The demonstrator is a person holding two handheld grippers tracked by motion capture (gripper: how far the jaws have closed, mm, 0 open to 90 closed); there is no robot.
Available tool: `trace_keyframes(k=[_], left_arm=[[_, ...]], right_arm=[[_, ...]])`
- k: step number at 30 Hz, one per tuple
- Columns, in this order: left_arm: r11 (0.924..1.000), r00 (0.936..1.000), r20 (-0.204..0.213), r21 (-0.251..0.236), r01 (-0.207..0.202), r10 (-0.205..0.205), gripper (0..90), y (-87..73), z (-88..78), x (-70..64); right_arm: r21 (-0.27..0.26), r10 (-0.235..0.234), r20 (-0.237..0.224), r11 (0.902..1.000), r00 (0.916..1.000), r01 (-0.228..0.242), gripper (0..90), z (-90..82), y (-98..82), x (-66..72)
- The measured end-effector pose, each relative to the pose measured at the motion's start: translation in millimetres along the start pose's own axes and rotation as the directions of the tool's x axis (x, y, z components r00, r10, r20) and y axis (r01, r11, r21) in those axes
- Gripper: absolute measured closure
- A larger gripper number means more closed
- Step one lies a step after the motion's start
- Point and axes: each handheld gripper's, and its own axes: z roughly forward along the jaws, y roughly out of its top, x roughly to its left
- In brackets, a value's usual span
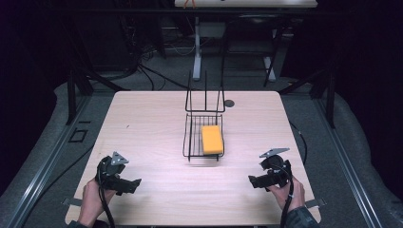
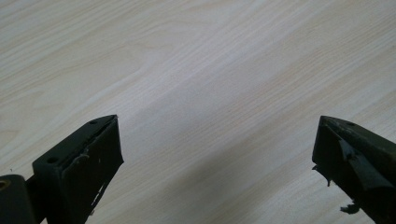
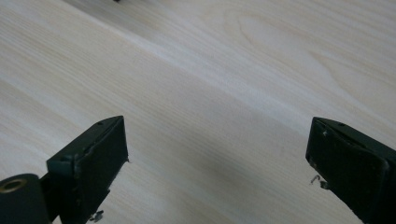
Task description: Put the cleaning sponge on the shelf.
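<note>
A black wire basket [image 1: 190,137] stands at the middle of the light wooden table [image 1: 142,123], its tall wire back rising at the far side. A yellow sponge [image 1: 212,139] lies flat in its right half. My left gripper [image 1: 135,184] rests low near the front left edge, held by a hand, its jaws wide apart over bare wood [image 2: 215,130]. My right gripper [image 1: 252,181] sits near the front right, also hand-held, open with nothing between its jaws [image 3: 217,135]. Both grippers are well short of the basket.
A small dark round mark [image 1: 229,103] sits on the table behind the basket. Metal frame legs and cables stand on the floor beyond the far edge. Bare wood stretches to either side of the basket.
</note>
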Motion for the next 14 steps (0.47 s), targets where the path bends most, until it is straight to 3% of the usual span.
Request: trace_keyframes(k=[4,14], left_arm=[[1.0000,1.0000,0.004,0.003,-0.008,0.008,1.3,3.4,2.9,-0.9],[0.9985,0.9995,0.020,0.049,-0.025,0.024,0.2,3.1,9.7,-1.4]], right_arm=[[0.017,0.005,-0.027,0.9998,0.9996,-0.005,3.3,3.4,-6.7,-2.0],[0.098,-0.035,0.004,0.9945,0.9994,0.035,0.0,26.0,-12.0,-7.6]])
